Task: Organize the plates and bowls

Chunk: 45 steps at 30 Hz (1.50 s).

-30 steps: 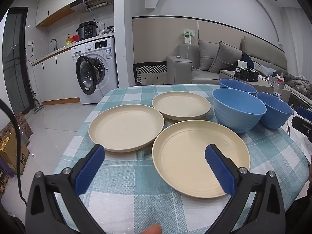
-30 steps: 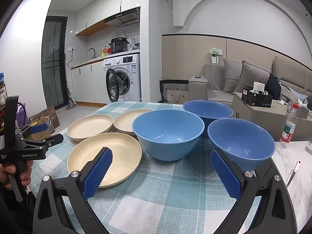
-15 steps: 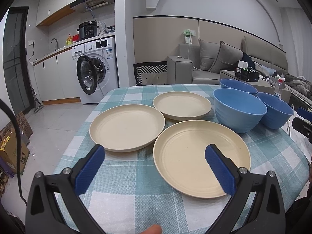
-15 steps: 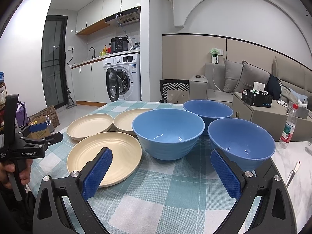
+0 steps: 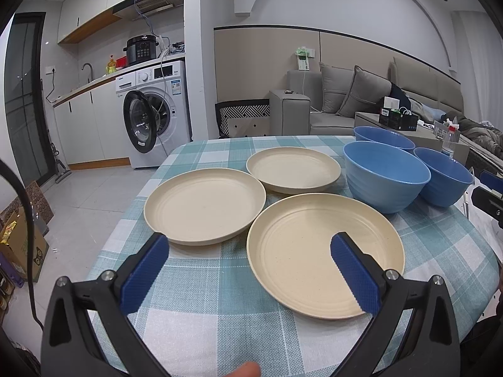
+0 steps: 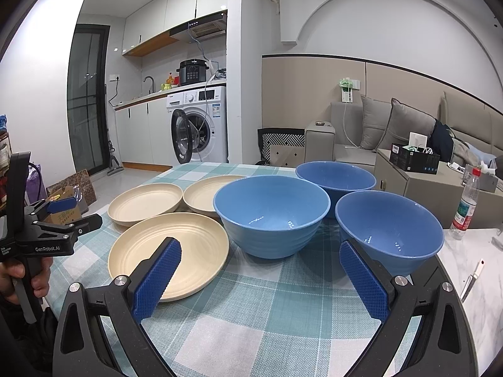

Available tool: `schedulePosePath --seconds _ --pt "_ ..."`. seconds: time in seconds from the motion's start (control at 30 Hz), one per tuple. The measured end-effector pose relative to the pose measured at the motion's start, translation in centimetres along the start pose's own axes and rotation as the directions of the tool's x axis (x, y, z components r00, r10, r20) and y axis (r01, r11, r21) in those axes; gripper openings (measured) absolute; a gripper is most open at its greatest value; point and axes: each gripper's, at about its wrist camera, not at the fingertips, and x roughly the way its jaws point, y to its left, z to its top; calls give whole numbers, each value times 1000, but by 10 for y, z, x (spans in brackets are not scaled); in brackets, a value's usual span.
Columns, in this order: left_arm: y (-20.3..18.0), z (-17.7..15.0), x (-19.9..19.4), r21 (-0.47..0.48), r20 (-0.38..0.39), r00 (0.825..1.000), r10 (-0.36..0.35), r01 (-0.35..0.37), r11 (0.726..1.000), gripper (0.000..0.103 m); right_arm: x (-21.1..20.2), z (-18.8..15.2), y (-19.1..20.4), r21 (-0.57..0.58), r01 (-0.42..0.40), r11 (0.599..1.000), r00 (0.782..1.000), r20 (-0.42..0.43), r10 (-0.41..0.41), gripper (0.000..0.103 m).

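Checked tablecloth (image 6: 251,298), left hand-held gripper (image 6: 67,212) lettered "GenRobot.AI", spread wide

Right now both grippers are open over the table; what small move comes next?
Probably ease the left gripper forward onto the nearest plate's rim to lift it. Three plates and three bowls all sit unstacked.

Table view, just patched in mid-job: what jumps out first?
Three blue bowls cluster upright on the right half of the checked tablecloth, none nested. Three cream plates lie flat on the left half, unstacked. Both the left gripper and the right gripper are open and empty at the near edge.
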Motion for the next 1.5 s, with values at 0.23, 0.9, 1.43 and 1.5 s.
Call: schedulePosePath --seconds 0.23,0.9,1.43,1.5 --pt "0 0 0 1 -2 1000 2 -2 1000 103 0 0 0 3 0 1000 1000 2 0 103" --pt "3 2 1 3 -2 1000 7 -7 1000 103 1 8 -1 -14 0 1000 1000 7 0 103" --pt "22 32 -7 -11 30 1000 -2 2 1000 103 8 37 1 -32 -22 999 1000 -18 21 103" --pt "27 37 -8 -19 45 999 -5 6 1000 103 8 41 1 -35 -24 999 1000 -17 23 103"
